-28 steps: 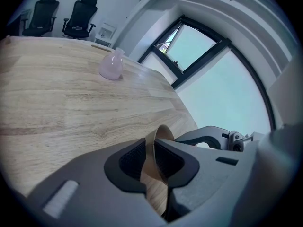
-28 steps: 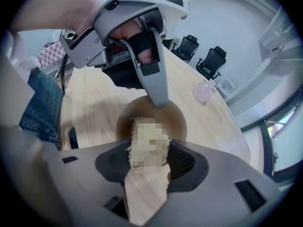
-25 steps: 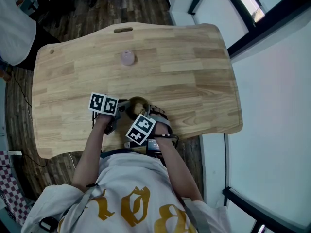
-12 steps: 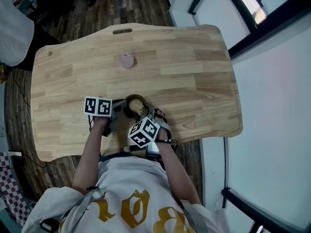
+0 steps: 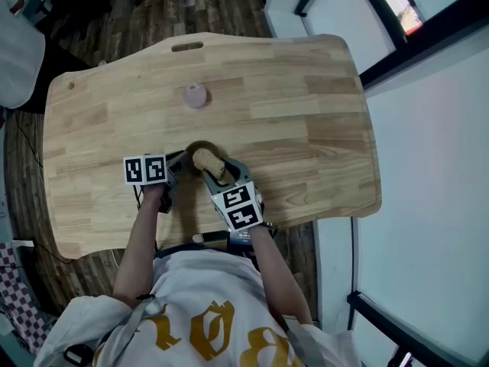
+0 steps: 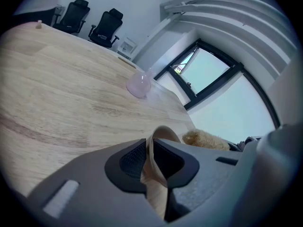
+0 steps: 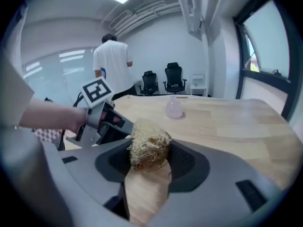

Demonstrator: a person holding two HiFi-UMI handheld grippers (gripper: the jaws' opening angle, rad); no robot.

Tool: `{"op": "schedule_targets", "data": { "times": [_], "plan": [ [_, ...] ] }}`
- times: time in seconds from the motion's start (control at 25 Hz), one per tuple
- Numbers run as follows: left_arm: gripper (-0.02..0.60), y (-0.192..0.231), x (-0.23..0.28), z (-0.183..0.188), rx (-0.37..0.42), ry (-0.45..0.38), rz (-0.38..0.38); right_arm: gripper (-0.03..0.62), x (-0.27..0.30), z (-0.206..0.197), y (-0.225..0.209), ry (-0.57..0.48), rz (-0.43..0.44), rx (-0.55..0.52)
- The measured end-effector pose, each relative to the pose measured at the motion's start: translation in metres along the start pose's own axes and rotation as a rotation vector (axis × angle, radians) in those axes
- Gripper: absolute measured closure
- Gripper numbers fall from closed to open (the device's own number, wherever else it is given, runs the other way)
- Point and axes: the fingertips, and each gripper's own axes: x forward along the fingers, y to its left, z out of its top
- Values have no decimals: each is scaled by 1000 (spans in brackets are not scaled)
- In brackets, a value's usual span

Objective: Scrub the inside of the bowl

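Since second ago: right gripper (image 5: pixel 214 172) swung round to 5 o'clock of bowl (image 6: pixel 162 130); left gripper (image 5: pixel 182 164) slid toward 9 o'clock. Left jaws pinched almost together on bowl rim. Right jaws clamped on straw-coloured scrubber (image 7: pixel 148 148), which sits in bowl mouth. Bowl at 6 o'clock part of table (image 5: pixel 306 113); pink cup (image 5: pixel 195 95) well apart at 12 o'clock.

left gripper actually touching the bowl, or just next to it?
Touching. The left gripper view shows the bowl with its thin rim pinched between the jaws of the left gripper, both closed against it with no gap on either side.
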Motion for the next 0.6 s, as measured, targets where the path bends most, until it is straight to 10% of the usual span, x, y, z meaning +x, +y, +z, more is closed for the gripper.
{"op": "schedule_targets", "data": {
  "times": [0.6],
  "plan": [
    [518, -14, -40, 37, 136, -221, 41, 402, -42, 45, -4, -297, 170, 364]
  ]
}}
